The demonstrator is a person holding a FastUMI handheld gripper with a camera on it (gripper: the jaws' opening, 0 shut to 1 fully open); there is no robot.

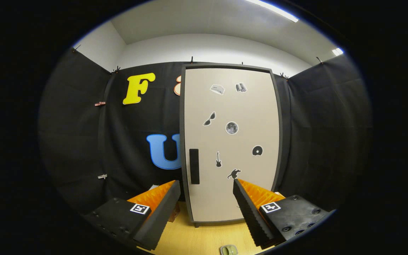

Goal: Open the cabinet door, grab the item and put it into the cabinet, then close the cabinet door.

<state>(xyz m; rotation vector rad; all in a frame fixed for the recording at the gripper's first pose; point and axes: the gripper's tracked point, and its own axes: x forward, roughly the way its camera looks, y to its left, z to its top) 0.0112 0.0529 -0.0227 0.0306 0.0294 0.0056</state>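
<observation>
Gripper view: gripper [206, 186] level, jaws wide, empty, facing closed cabinet door [230, 141].

The cabinet [230, 141] stands upright on the table [204, 241] beyond the parted fingers of the gripper [206, 184], door shut, its handle [194, 166] nearer the left finger. A small item [228, 250] lies on the table between the fingers.

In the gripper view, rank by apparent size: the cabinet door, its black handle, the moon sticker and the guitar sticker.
1. Cabinet door, closed.
2. Black handle.
3. Moon sticker and guitar sticker: round against thin, too alike to rank.

The gripper is open, with both fingers short of the door.
</observation>
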